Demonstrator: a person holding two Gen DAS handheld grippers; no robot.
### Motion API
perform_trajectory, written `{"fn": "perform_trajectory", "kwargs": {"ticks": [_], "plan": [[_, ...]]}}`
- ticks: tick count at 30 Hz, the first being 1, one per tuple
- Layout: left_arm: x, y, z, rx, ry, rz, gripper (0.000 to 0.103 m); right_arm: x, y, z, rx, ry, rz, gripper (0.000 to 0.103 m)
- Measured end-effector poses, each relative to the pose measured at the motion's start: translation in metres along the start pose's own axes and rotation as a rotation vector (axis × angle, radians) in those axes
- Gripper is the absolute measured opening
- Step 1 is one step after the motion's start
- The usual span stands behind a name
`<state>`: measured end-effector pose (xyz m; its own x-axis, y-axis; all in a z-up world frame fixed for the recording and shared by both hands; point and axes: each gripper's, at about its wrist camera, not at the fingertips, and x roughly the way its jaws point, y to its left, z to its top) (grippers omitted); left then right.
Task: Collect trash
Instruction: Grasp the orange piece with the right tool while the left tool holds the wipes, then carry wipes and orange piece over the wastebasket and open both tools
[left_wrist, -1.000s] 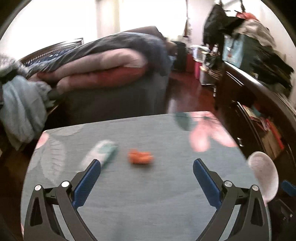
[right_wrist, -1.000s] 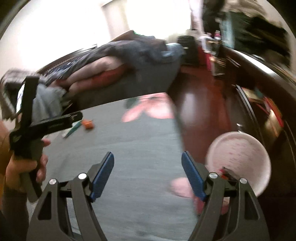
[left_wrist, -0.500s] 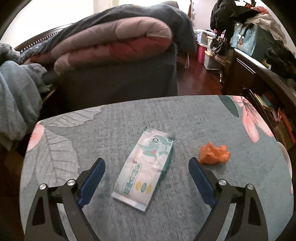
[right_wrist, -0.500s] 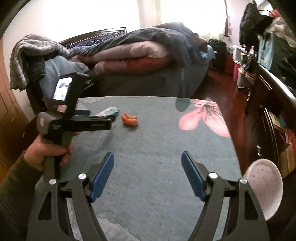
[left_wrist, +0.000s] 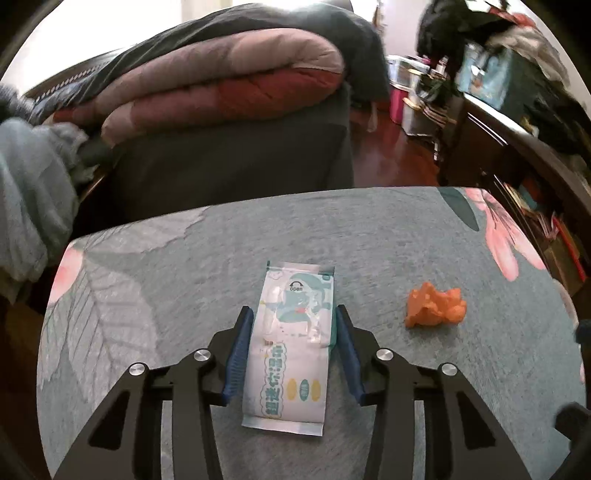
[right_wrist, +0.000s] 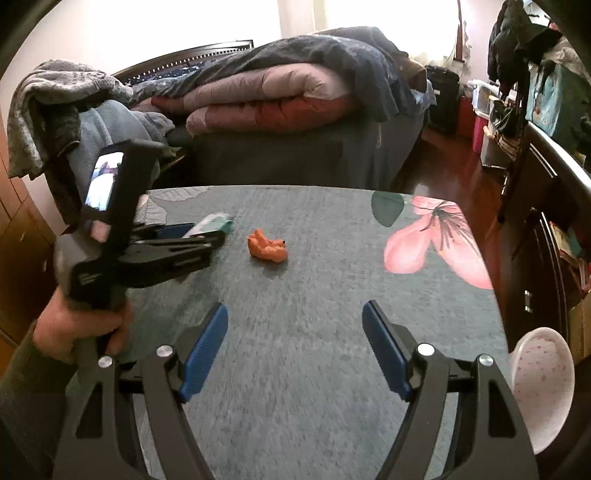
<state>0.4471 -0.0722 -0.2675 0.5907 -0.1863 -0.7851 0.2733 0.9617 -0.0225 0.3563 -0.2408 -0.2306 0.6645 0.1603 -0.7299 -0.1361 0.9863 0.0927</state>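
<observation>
Each wrist camera looks forward and down along its own fingers. The left view sits close over the tabletop (left_wrist: 184, 295); the right sits farther back. Both share the tabletop and bed (right_wrist: 295, 110).

The left gripper (left_wrist: 293, 317) tilts down toward the table (left_wrist: 369, 236), its blue pads (left_wrist: 236, 354) pressed against both long sides of the wipes packet (left_wrist: 291, 343) lying there. A hand (right_wrist: 79, 328) in a dark sleeve (right_wrist: 26, 376) grips its handle at the table's left edge. The right gripper (right_wrist: 295, 328) hangs over the near part of the table, jaws spread wide with nothing between them.
</observation>
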Motion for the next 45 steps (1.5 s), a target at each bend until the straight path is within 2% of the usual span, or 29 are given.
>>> {"fn": "perform_trajectory", "kwargs": {"ticks": [7,14,15,16,17,19,23,26,33,40,45], "plan": [[-0.041,0.042,-0.007,-0.109,-0.061,0.052,0.045,0.043,0.019,0.020,-0.037,0.017,-0.018,0.076],[-0.065,0.063,-0.010,-0.135,-0.091,0.065,0.045,0.102,0.033,0.044,-0.054,0.065,-0.050,0.076],[-0.066,0.064,-0.010,-0.131,-0.093,0.067,0.045,0.110,0.032,0.047,-0.038,0.083,-0.039,0.072],[-0.067,0.064,-0.010,-0.129,-0.094,0.066,0.045,0.116,0.033,0.048,-0.028,0.097,-0.034,0.062],[-0.067,0.064,-0.010,-0.129,-0.096,0.064,0.045,0.120,0.033,0.050,-0.027,0.108,-0.040,0.060],[-0.067,0.064,-0.012,-0.129,-0.097,0.057,0.045,0.122,0.038,0.052,-0.047,0.098,-0.064,0.042],[-0.068,0.064,-0.014,-0.135,-0.095,0.040,0.045,0.118,0.043,0.048,-0.059,0.097,-0.054,0.038],[-0.073,0.059,-0.016,-0.135,-0.097,0.029,0.045,0.105,0.042,0.042,-0.060,0.087,-0.046,0.038],[-0.099,0.029,-0.024,-0.112,-0.114,-0.001,0.045,0.044,0.032,0.020,-0.035,0.035,-0.022,0.038],[-0.137,-0.022,-0.033,-0.073,-0.155,-0.073,0.045,-0.033,0.008,-0.014,0.021,-0.056,-0.025,0.038],[-0.157,-0.067,-0.035,-0.033,-0.187,-0.139,0.045,-0.087,-0.028,-0.044,0.091,-0.124,-0.056,0.038]]}}
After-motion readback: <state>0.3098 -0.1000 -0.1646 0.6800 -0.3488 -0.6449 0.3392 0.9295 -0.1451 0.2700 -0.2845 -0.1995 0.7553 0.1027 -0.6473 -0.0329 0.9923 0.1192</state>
